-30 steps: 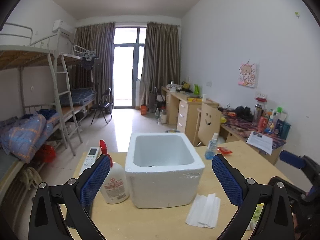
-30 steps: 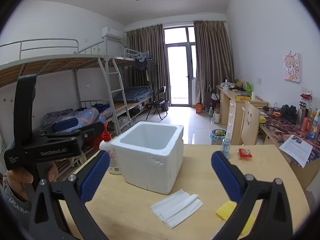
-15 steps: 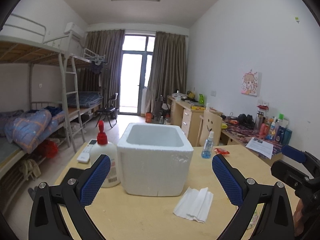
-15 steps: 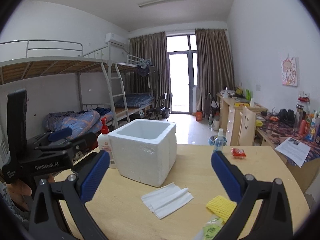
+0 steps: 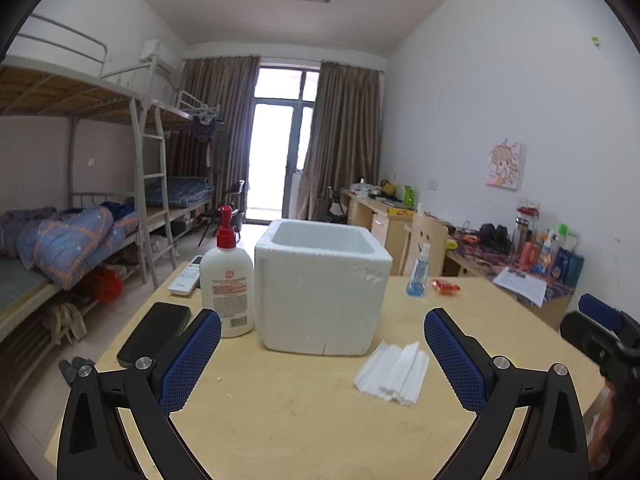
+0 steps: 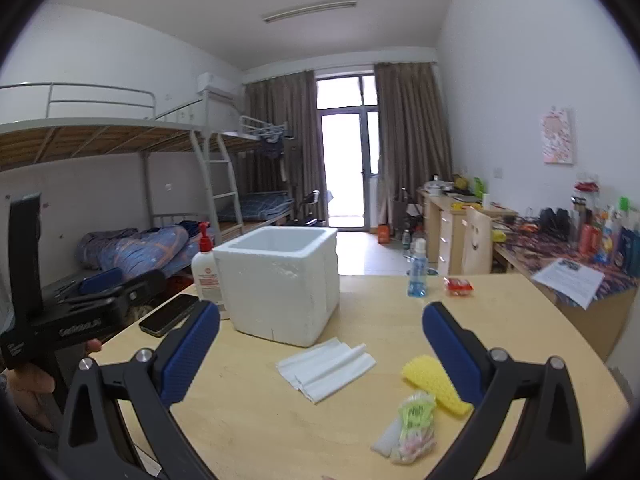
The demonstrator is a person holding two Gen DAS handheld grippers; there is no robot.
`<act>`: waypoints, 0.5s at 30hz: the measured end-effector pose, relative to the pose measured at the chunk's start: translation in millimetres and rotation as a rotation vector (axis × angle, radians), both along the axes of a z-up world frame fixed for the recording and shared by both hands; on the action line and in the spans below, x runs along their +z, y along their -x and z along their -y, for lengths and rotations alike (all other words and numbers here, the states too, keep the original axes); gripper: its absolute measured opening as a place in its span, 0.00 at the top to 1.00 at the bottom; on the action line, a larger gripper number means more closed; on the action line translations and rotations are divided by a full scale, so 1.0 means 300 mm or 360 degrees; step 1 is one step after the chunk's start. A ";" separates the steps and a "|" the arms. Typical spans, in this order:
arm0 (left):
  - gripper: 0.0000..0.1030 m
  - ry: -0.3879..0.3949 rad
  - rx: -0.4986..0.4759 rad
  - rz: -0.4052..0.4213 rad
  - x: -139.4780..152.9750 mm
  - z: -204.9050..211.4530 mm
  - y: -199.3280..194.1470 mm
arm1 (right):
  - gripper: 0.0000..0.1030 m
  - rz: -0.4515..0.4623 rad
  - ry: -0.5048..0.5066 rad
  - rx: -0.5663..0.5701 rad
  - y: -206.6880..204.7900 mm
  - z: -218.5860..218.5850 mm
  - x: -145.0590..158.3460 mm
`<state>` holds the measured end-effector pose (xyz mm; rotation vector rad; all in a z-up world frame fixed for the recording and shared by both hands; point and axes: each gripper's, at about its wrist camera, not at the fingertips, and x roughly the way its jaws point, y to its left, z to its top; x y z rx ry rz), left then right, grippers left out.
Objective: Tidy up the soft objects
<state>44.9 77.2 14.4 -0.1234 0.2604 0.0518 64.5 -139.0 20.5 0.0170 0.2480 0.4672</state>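
Hiding its own floor behind tall walls, the white foam box (image 5: 323,290) stands mid-way on a pale wooden table (image 5: 304,420) in a bunk-bed dormitory, folded white tissues (image 5: 394,372) just before it. Both the left gripper (image 5: 322,354) and right gripper (image 6: 320,350) gape wide, holding nothing. Only the right view shows the yellow sponge (image 6: 434,382) and a small packet (image 6: 416,424), blurred beyond reading, near its right finger.

Open white foam box (image 6: 280,284) upright on the worktop (image 6: 500,332); folded white tissues (image 6: 326,368) flat just before it — farther right, yellow sponge (image 6: 432,384) touching a clear packet (image 6: 412,428).
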 end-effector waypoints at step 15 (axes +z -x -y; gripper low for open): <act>0.01 0.0005 -0.0069 -0.0011 -0.143 -0.014 -0.001 | 0.00 -0.0017 0.0041 -0.0201 0.009 0.058 -0.127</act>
